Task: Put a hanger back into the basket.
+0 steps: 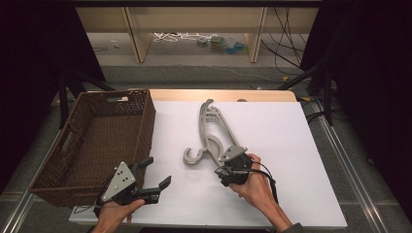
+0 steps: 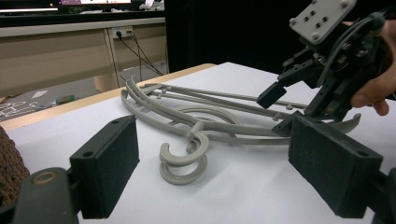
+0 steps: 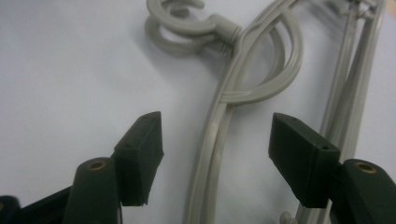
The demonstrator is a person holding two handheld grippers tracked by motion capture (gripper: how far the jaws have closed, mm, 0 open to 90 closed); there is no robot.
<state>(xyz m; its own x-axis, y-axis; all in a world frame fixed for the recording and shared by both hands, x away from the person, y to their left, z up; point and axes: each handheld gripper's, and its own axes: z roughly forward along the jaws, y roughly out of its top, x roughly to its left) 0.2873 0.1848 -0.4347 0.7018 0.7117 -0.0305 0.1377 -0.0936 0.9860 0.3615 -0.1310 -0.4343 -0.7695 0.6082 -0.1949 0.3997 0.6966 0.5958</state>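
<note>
A brown wicker basket sits at the left edge of a white table. Just beside its near right corner, the left gripper hovers over the table in a person's left hand, its jaws spread wide with nothing between them. Near the middle of the table lie grey plastic hangers, stacked flat, hooks curling toward the basket. At their near end the right gripper, held in the right hand, is lowered over them, jaws parted on either side of one hanger arm, not touching it.
</note>
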